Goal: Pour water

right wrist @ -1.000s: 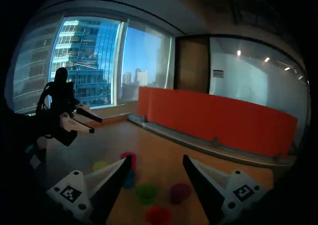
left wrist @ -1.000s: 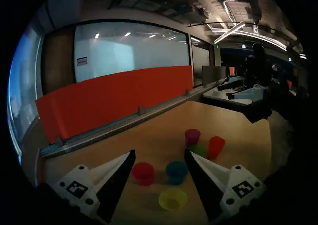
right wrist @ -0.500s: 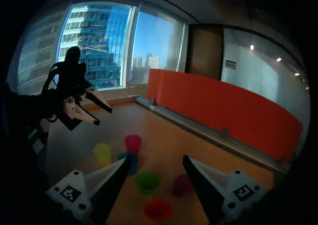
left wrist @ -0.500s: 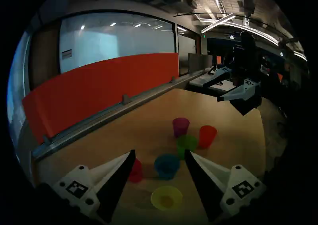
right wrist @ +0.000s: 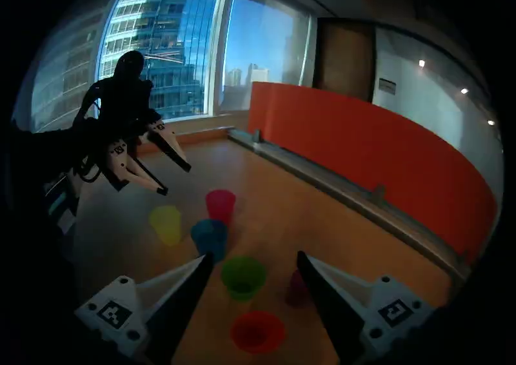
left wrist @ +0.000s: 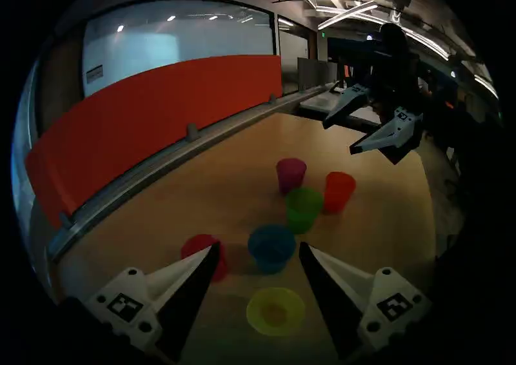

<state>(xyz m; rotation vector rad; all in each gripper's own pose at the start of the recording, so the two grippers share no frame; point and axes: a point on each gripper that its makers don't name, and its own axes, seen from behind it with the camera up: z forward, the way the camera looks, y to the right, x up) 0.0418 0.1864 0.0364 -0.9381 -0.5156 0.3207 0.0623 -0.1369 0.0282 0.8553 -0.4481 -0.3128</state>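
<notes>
Six plastic cups stand on the wooden table (left wrist: 374, 236). In the left gripper view they are red (left wrist: 198, 244), blue (left wrist: 271, 247), yellow (left wrist: 276, 311), green (left wrist: 303, 208), purple (left wrist: 291, 174) and orange-red (left wrist: 338, 191). My left gripper (left wrist: 258, 249) hangs open above the near cups, holding nothing. Beyond the cups my right gripper (left wrist: 339, 138) is open in the air. In the right gripper view my right gripper (right wrist: 255, 256) is open over the green cup (right wrist: 243, 276) and the orange-red cup (right wrist: 257, 331). The left gripper (right wrist: 176, 180) hovers open behind the yellow cup (right wrist: 166, 224).
An orange partition (left wrist: 148, 107) with a metal rail runs along the table's far edge. Large windows (right wrist: 168, 49) stand behind the person holding the left gripper. Desks and office gear (left wrist: 361, 107) lie past the table's far end.
Both grippers have tipped down toward the cups, which now sit higher and larger in each view. Each gripper has come further into the other's view. Nothing was taken hold of.
</notes>
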